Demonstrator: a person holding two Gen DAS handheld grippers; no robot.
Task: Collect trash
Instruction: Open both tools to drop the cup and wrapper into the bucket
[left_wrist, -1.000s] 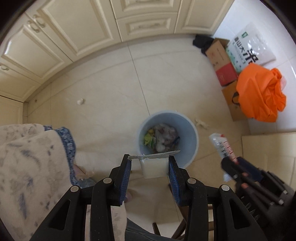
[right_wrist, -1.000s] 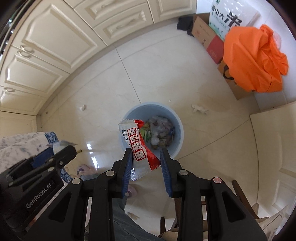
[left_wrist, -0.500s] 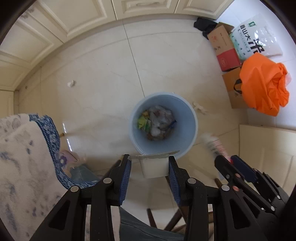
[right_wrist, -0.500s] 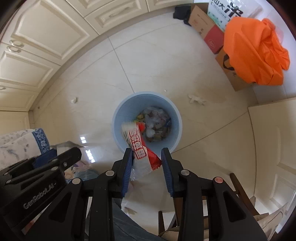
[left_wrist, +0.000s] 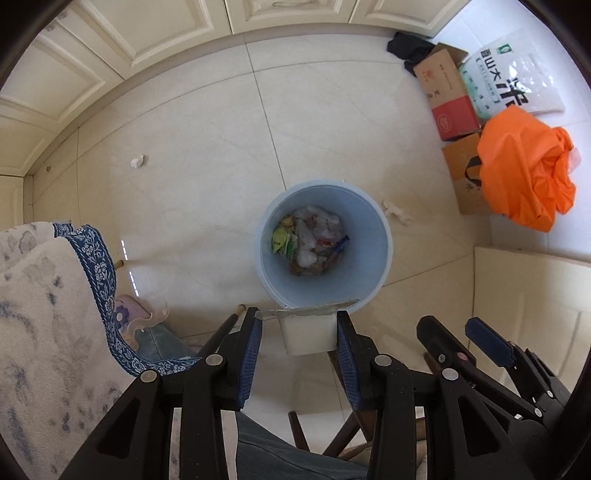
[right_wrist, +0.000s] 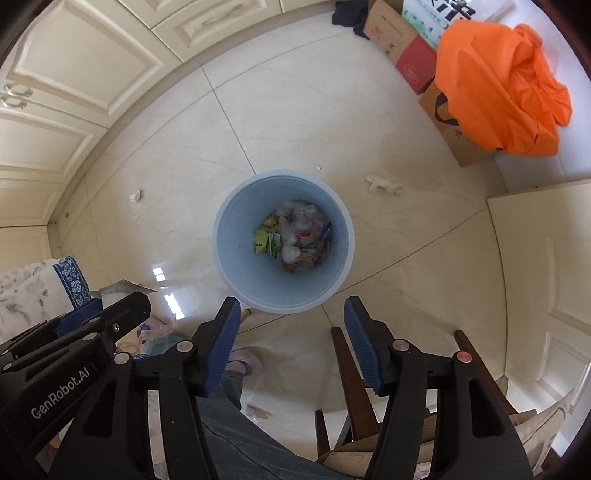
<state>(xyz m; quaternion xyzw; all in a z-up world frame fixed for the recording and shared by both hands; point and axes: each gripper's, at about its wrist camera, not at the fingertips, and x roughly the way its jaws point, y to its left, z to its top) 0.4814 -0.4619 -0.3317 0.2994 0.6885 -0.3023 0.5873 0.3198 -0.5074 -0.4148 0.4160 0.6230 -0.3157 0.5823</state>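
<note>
Pointing straight down over a light blue bin (left_wrist: 384, 254) on the tiled floor (left_wrist: 207, 177). Left gripper (left_wrist: 299, 332) pinching a white plastic cup (left_wrist: 308, 334) with a peeled foil lid, just at the bin's near rim. Right gripper (right_wrist: 291, 325) opening, nothing between its blue pads (right_wrist: 360, 343), above the bin's near rim. Wrappers and crumpled tissue heaped in the bin. Paper scraps on the floor: one (right_wrist: 382, 183) just right of the bin, another (right_wrist: 136, 195) well left, toward the cabinets. Orange bag (right_wrist: 498, 85) over cardboard boxes at far right.
</note>
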